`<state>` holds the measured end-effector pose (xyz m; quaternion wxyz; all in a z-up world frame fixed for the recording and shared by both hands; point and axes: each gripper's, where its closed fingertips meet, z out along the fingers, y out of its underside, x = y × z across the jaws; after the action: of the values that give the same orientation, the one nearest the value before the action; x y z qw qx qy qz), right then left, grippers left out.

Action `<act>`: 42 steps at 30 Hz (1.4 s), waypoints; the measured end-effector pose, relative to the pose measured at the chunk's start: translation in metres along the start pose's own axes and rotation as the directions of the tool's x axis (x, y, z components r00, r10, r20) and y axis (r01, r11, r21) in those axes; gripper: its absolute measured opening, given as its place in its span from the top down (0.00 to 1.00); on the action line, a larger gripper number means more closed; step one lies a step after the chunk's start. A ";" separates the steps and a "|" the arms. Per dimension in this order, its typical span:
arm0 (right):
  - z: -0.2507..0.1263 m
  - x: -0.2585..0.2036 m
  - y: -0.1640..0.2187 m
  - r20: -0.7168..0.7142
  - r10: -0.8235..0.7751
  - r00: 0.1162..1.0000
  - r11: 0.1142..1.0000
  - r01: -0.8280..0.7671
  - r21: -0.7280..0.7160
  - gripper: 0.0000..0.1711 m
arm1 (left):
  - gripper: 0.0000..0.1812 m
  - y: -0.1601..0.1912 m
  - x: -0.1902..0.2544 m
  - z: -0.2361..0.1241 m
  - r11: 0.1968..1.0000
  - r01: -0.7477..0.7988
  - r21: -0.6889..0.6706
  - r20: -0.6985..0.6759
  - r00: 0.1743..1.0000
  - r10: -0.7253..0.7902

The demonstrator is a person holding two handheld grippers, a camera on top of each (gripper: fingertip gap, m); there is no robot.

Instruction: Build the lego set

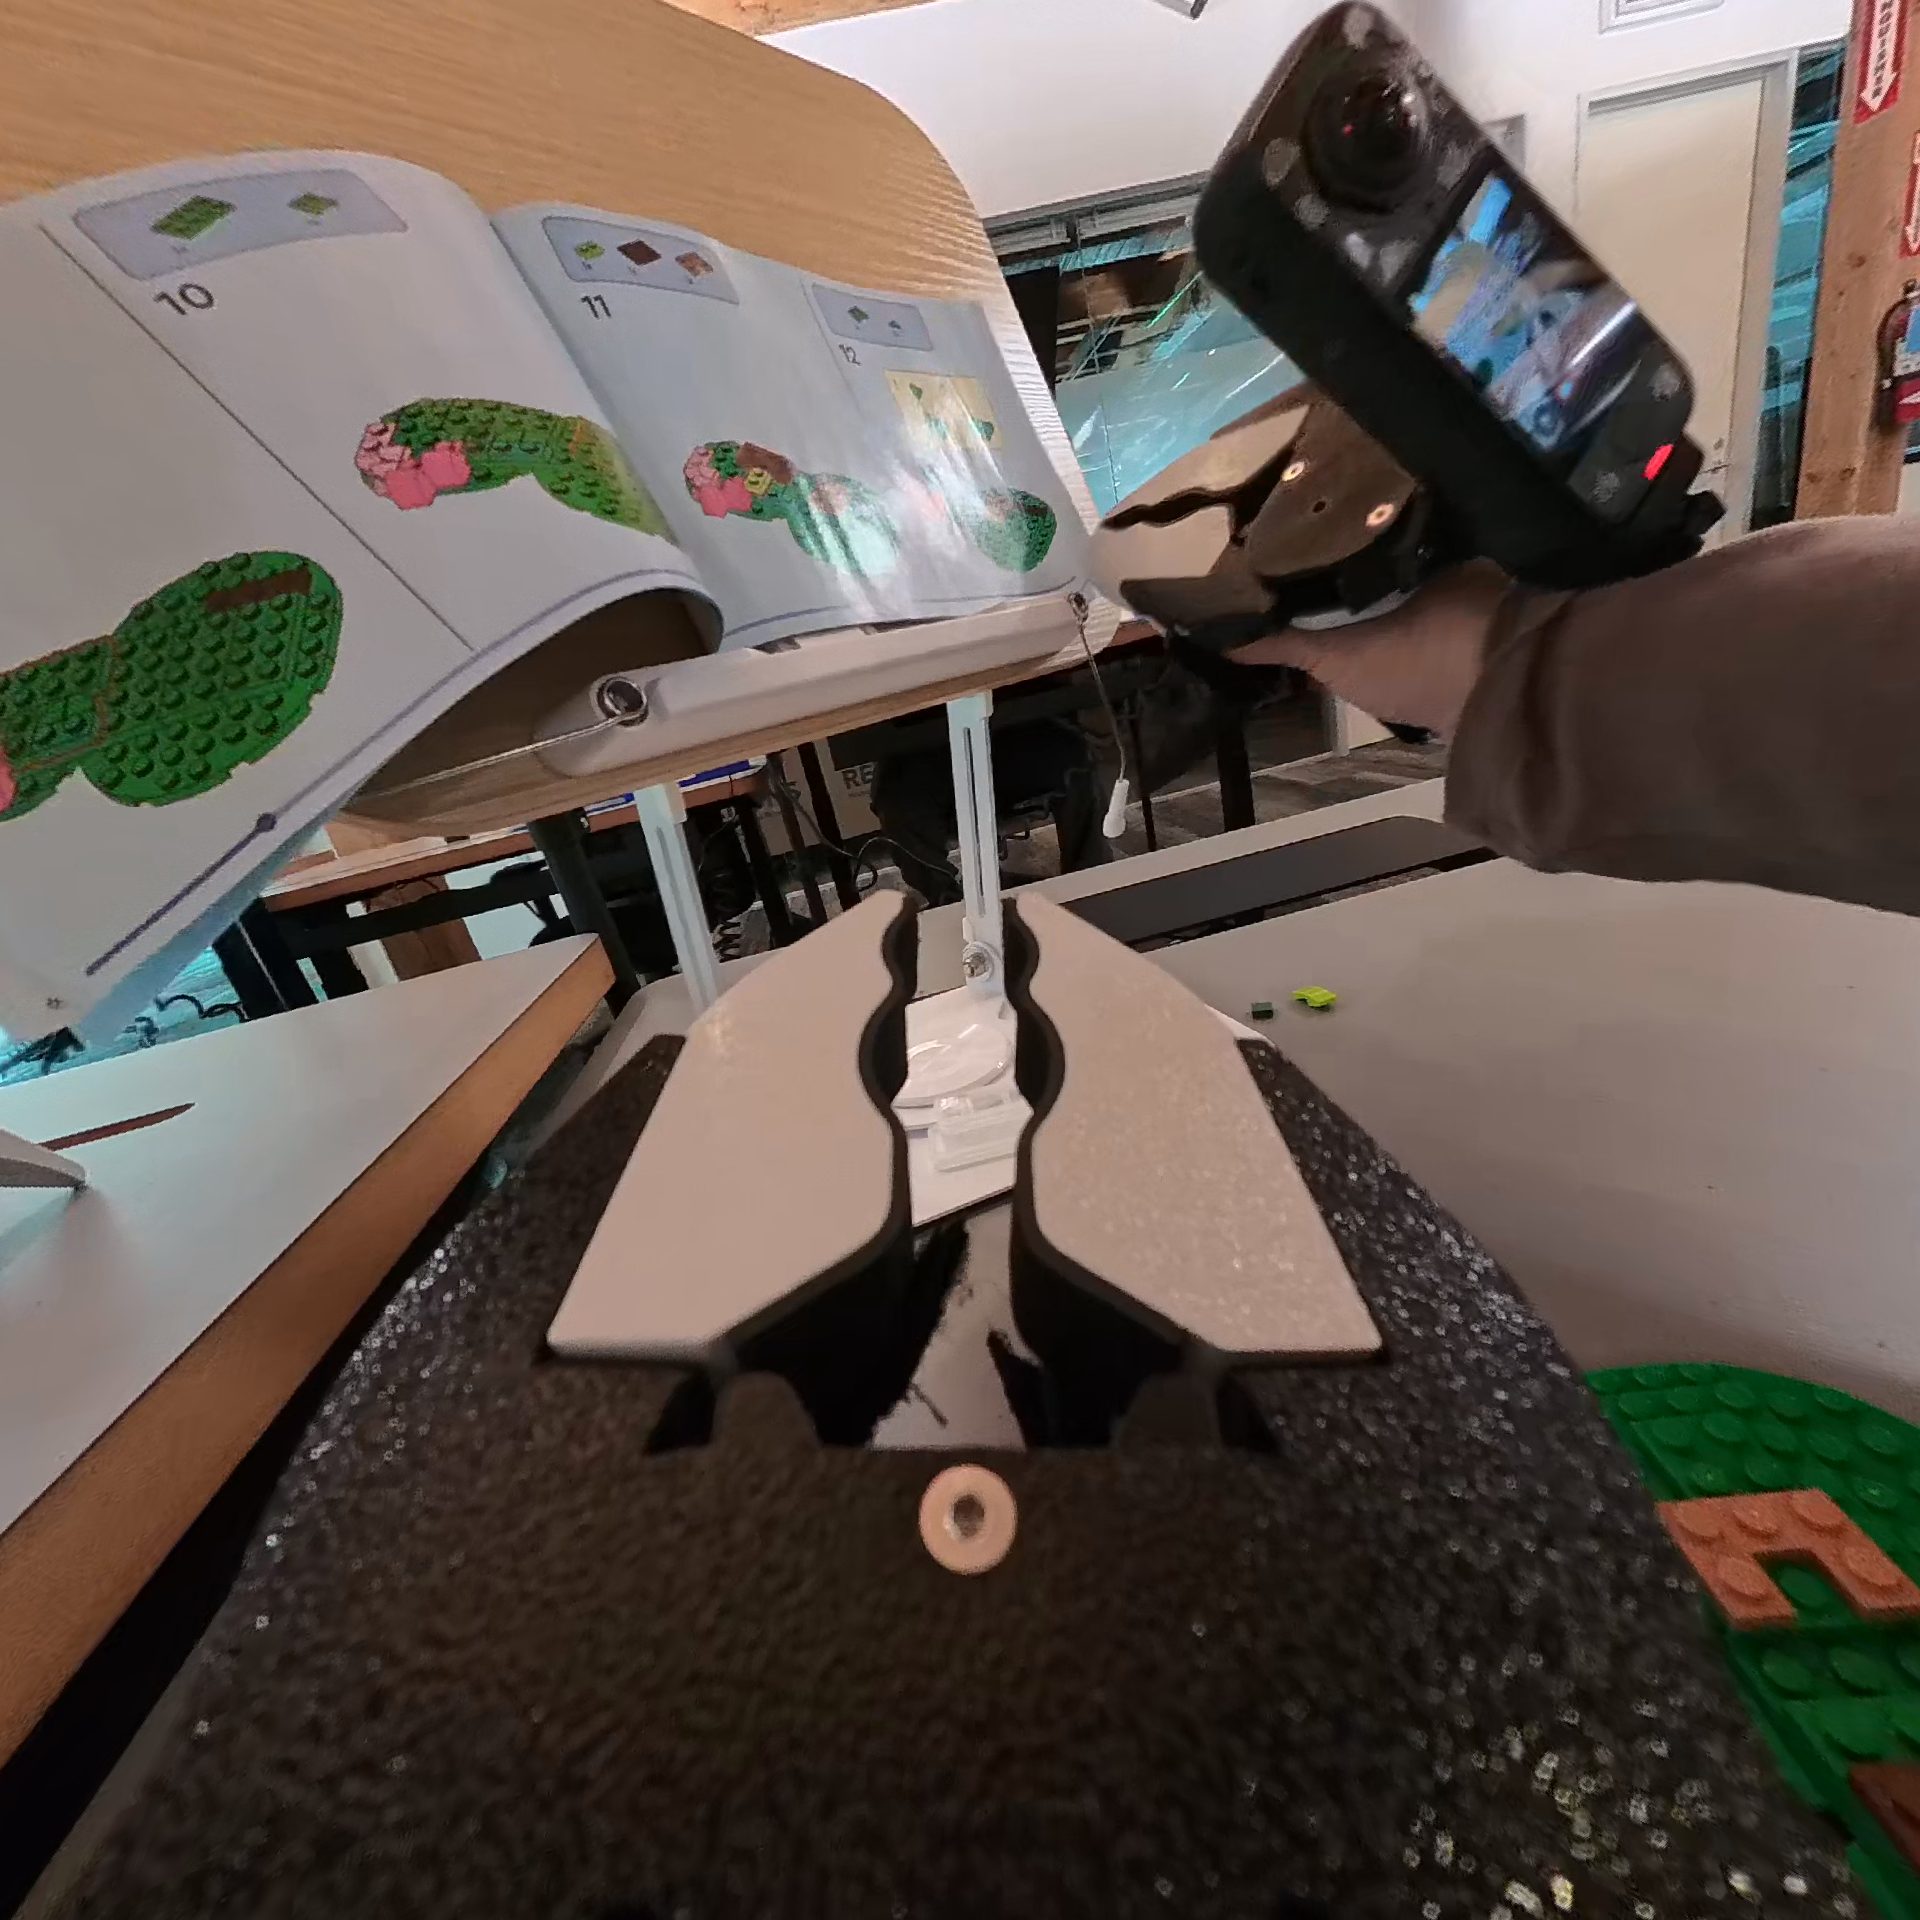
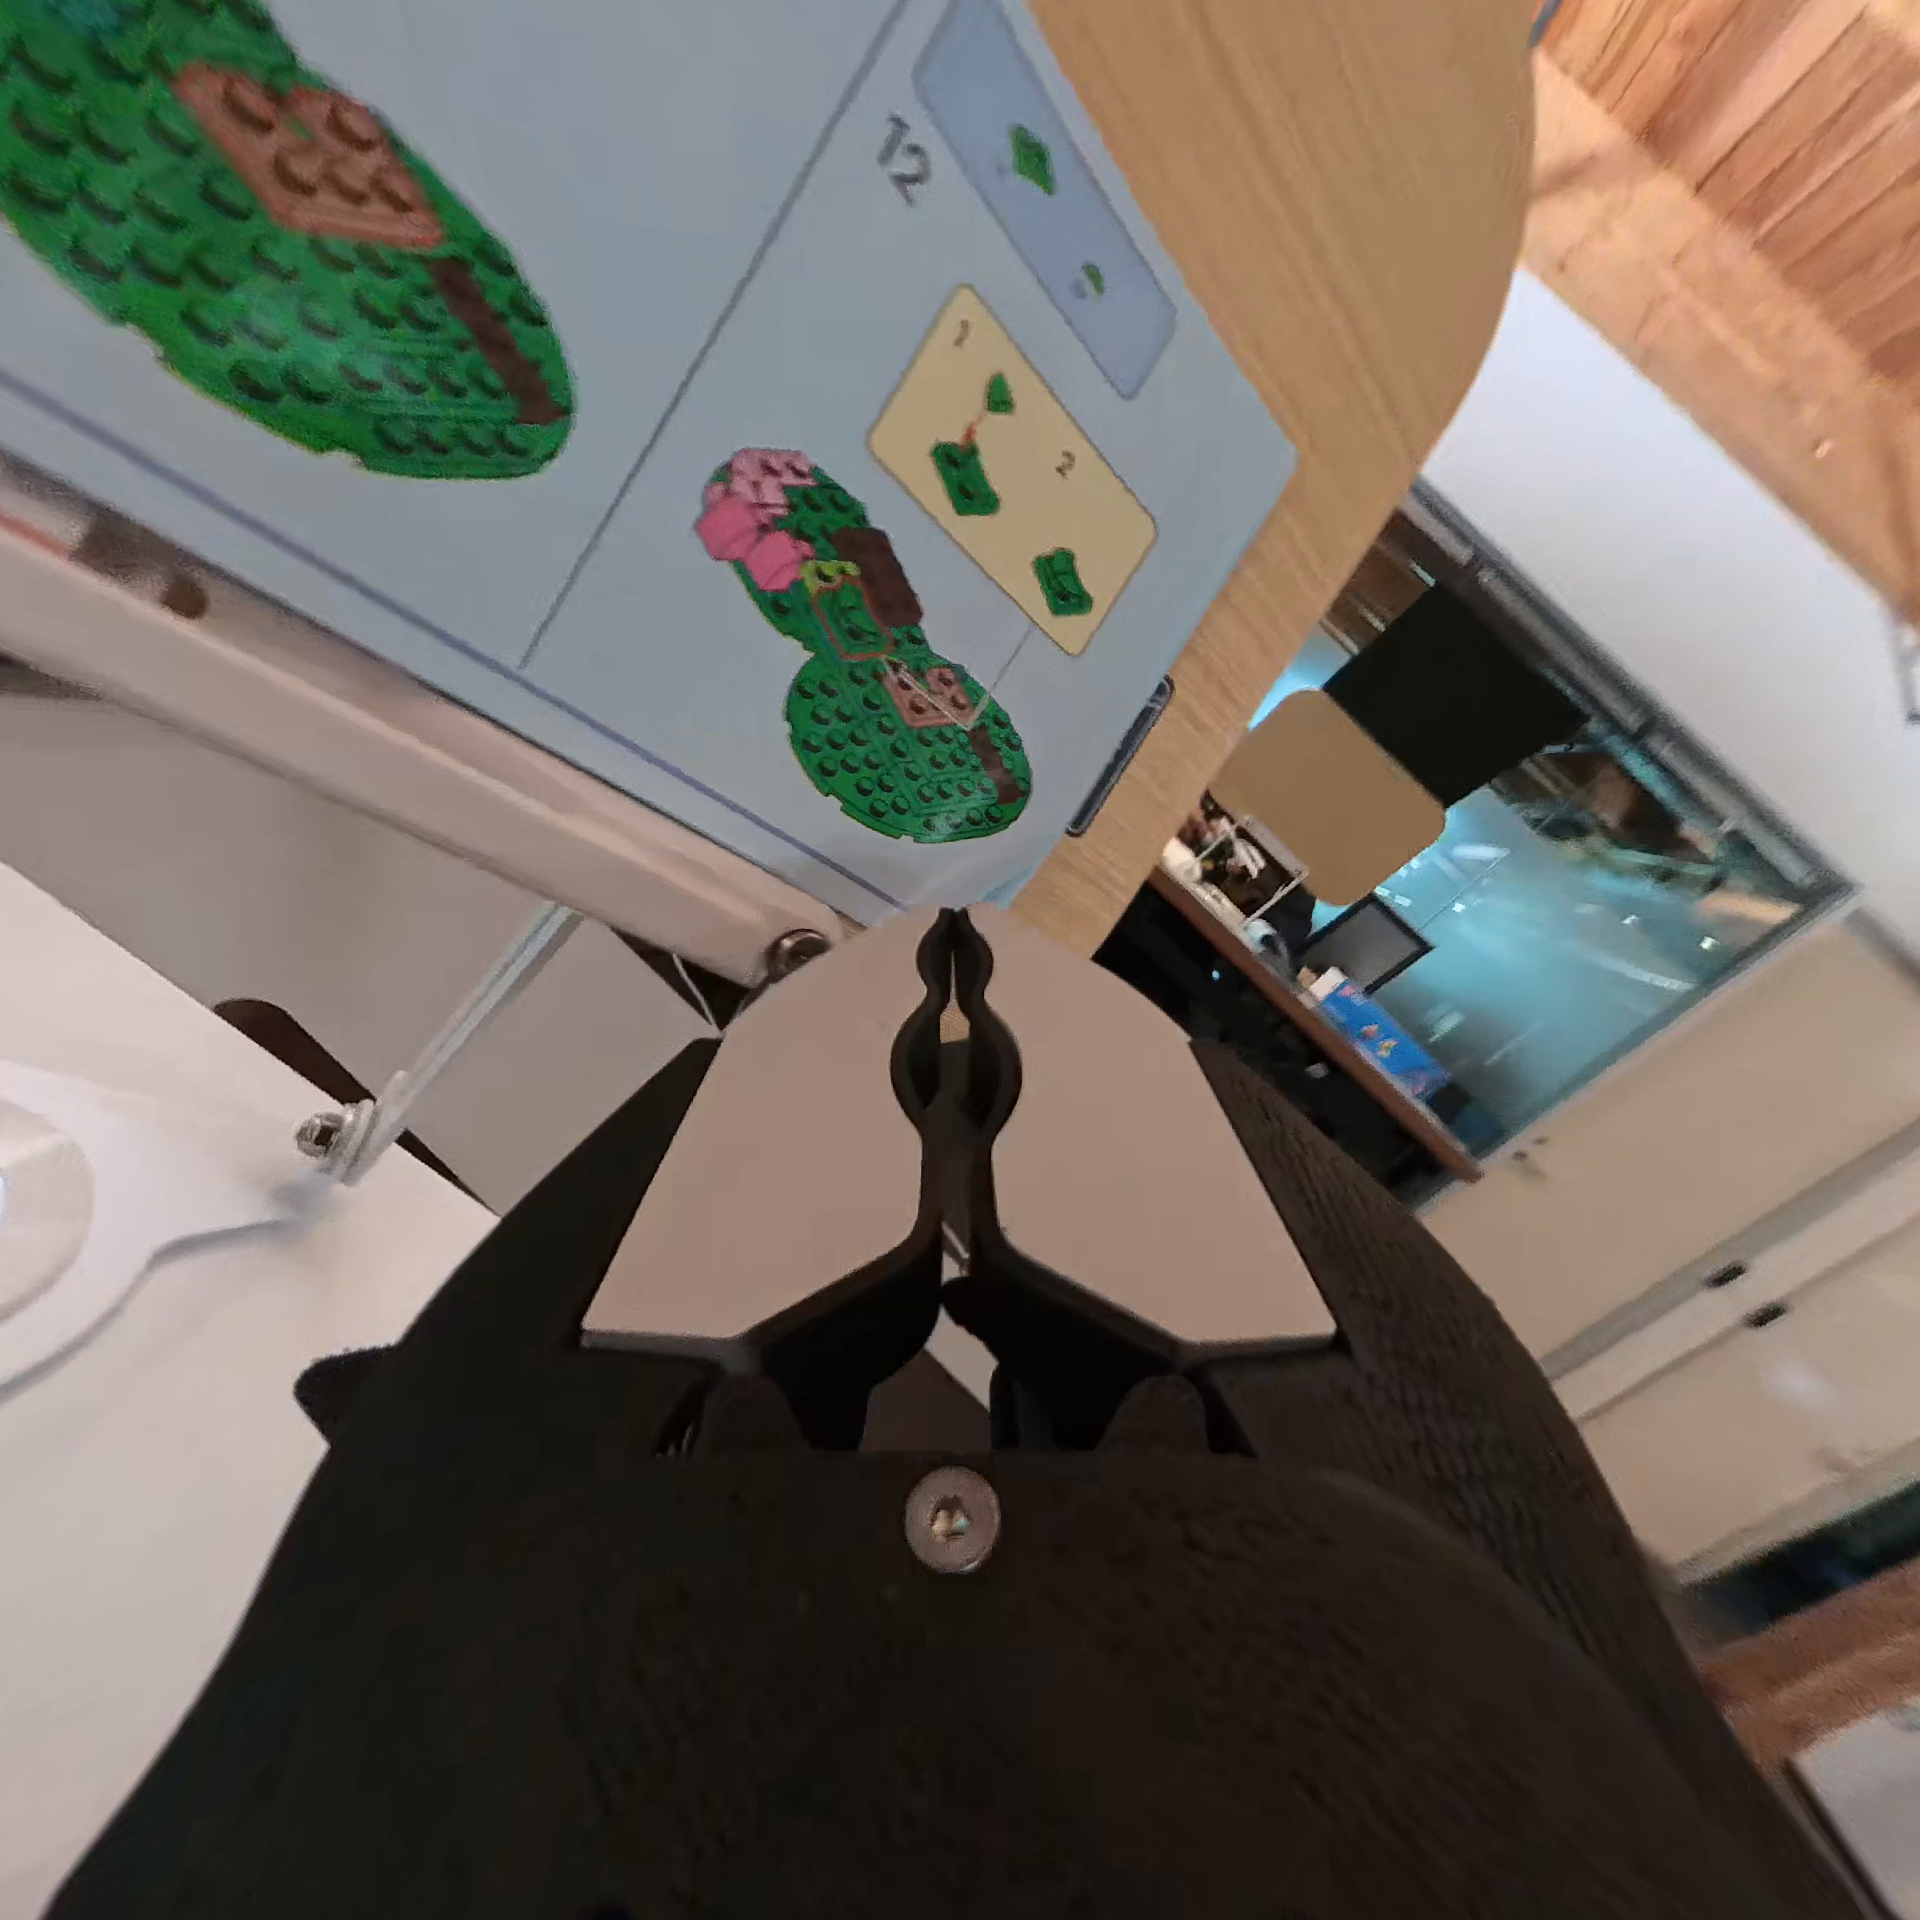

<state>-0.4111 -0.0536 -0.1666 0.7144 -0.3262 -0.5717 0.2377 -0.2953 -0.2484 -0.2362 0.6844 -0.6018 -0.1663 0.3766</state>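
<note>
The open instruction booklet (image 1: 540, 416) rests on a white stand with a wooden back. My right gripper (image 2: 951, 920) is shut, and its tips sit at the lower right corner of the booklet's right page (image 2: 831, 520). I cannot tell whether the page is pinched. The left wrist view shows this gripper (image 1: 1107, 571), held by a hand, at that same corner. My left gripper (image 1: 963, 914) is open and empty, low over the grey table and pointing at the stand's base (image 1: 956, 1101). The green round lego plate (image 1: 1766, 1455) with a brown plate (image 1: 1787, 1558) on it lies at the lower right.
A lime piece (image 1: 1314, 997) and a small dark green piece (image 1: 1260, 1008) lie loose on the grey table (image 1: 1558, 1091) right of the stand. A second white-topped table (image 1: 260, 1143) stands to the left, across a gap. A sleeved arm (image 1: 1683, 707) crosses above the right side. Left tips to right tips: about 25 centimeters.
</note>
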 end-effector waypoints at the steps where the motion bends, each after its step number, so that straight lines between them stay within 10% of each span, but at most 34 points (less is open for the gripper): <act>1: -0.001 -0.002 -0.002 0.002 -0.031 1.000 0.999 0.031 0.007 1.00 | 0.92 0.000 0.001 0.000 1.000 -0.005 -0.001 -0.002 1.000 0.005; 28: -0.082 -0.028 -0.099 0.072 0.089 0.993 0.925 -0.109 0.364 1.00 | 0.92 0.000 0.004 0.000 1.000 -0.022 -0.002 -0.015 1.000 0.022; 42: -0.140 -0.118 -0.202 0.254 -0.217 0.943 0.765 0.003 0.644 1.00 | 0.93 0.000 0.006 0.000 1.000 -0.027 -0.001 -0.021 0.999 0.027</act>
<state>-0.3095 -0.3015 -0.1143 0.6949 0.0105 -0.5819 0.4223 -0.2916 -0.2443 -0.2378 0.6805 -0.6083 -0.1515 0.3793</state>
